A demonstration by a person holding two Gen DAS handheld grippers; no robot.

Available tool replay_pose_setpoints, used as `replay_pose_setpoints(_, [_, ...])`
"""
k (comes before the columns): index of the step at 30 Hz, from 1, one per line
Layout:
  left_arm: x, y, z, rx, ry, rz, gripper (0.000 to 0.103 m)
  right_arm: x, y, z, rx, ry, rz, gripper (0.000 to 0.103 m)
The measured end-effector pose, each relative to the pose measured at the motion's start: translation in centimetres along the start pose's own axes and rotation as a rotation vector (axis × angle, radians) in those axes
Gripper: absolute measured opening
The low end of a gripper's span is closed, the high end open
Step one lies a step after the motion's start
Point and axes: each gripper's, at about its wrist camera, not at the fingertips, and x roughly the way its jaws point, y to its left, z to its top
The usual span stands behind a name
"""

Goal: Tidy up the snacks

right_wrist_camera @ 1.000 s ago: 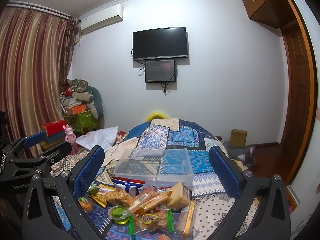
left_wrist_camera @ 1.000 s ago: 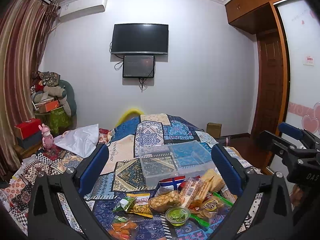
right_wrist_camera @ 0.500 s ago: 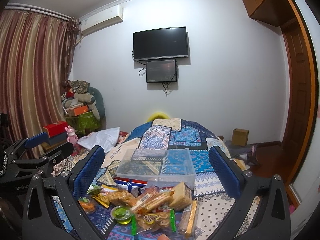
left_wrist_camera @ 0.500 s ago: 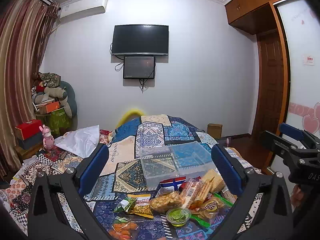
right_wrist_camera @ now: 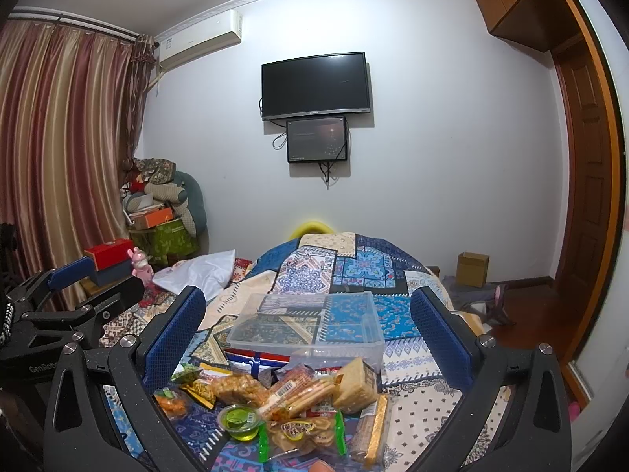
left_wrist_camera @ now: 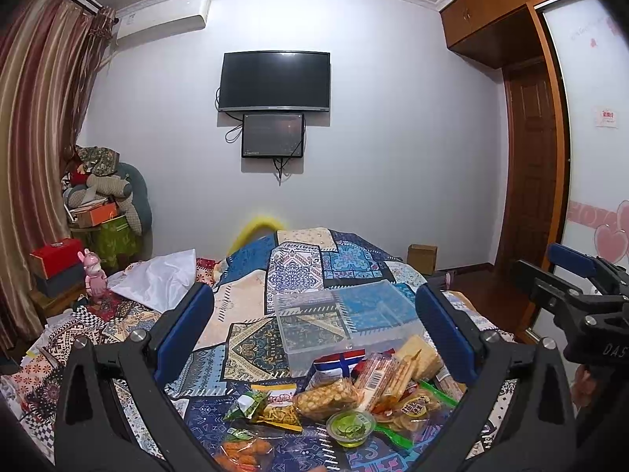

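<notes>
A pile of snack packets [left_wrist_camera: 354, 397] lies on the patterned bedspread, with a green jelly cup [left_wrist_camera: 350, 426] in front; it also shows in the right wrist view [right_wrist_camera: 291, 401]. Behind the pile stands an empty clear plastic box [left_wrist_camera: 342, 318], also in the right wrist view [right_wrist_camera: 310, 326]. My left gripper [left_wrist_camera: 314, 326] is open and empty, held above the pile. My right gripper [right_wrist_camera: 308, 322] is open and empty, also above the pile. Each gripper shows at the edge of the other's view.
The patchwork bedspread [left_wrist_camera: 298, 271] covers the bed. A white bag [left_wrist_camera: 161, 279] lies at the left. Boxes and a pink toy [left_wrist_camera: 92, 275] stand by the curtain. A cardboard box [right_wrist_camera: 473, 269] sits on the floor by the wooden door.
Both views have tilted slightly upward; the scene sits a little lower in frame. Nothing was taken hold of or let go.
</notes>
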Motion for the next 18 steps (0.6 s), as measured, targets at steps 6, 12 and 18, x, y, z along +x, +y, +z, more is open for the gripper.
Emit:
replay_pose_setpoints(6, [-0.01, 0.00, -0.11, -0.002, 0.002, -0.002, 0.103, -0.01, 0.04, -0.01, 0.002, 0.001, 0.000, 0.103])
replay_pose_setpoints(12, [0.00, 0.02, -0.13, 0.000, 0.003, -0.003, 0.103, 0.04, 0.05, -0.09, 0.002, 0.003, 0.001, 0.103])
replay_pose_setpoints(18, [0.13, 0.04, -0.17, 0.001, 0.006, -0.004, 0.103, 0.15, 0.05, -0.17, 0.004, 0.005, 0.001, 0.103])
